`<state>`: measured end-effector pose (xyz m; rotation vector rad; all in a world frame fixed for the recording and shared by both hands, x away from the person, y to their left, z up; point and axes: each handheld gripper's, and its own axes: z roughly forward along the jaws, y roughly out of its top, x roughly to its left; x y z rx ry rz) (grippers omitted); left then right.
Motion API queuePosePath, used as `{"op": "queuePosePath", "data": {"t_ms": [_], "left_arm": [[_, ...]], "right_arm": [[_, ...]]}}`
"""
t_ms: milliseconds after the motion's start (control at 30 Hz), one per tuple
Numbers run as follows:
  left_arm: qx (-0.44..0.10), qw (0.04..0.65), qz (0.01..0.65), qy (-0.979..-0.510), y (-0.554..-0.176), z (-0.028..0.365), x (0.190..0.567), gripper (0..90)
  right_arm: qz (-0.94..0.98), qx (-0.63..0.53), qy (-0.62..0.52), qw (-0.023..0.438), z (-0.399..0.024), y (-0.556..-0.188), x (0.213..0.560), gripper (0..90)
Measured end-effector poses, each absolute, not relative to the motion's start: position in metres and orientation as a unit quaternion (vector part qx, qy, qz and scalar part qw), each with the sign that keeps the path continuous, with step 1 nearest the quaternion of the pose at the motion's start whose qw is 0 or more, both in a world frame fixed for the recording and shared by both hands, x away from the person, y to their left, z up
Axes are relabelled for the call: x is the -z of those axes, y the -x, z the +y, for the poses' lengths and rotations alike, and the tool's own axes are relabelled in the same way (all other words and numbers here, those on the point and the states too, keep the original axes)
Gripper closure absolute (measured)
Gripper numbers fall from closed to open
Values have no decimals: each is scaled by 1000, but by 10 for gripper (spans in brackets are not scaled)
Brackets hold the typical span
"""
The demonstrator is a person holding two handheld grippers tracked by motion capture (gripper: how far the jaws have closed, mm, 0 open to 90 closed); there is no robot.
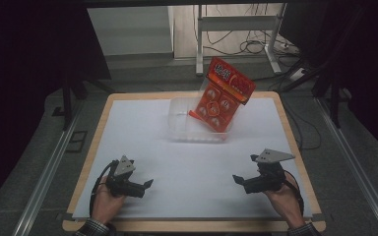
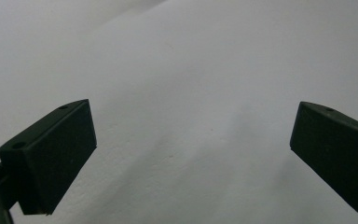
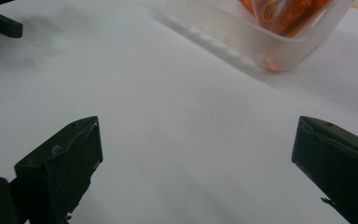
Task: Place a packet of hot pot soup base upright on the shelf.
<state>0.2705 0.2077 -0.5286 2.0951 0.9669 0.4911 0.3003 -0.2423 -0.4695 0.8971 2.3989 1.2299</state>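
Nearest, we hold the left gripper [image 1: 147, 184] and right gripper [image 1: 236, 179] low over the white surface [image 1: 142, 142], both with jaws spread and holding nothing. Farther back, an orange packet [image 1: 221, 96] leans tilted in a clear plastic tub [image 1: 179, 120].

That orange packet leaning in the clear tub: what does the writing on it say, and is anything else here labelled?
Orange packet: large print on its red top band, too blurred to read.
Same packet through the clear plastic tub, right gripper view: a label fragment, illegible.
No other text.
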Motion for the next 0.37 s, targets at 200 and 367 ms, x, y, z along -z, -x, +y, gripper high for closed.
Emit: {"op": "queuePosePath", "data": {"t_ms": [200,367], "left_arm": [[-193,379,378,-822,-270,207,529,2],[-191,378,378,-823,-271,206,529,3]], "right_arm": [[844,-406,-317,149,-248,-293,485,15],[847,-399,-319,147,-249,-294,490,16]]}}
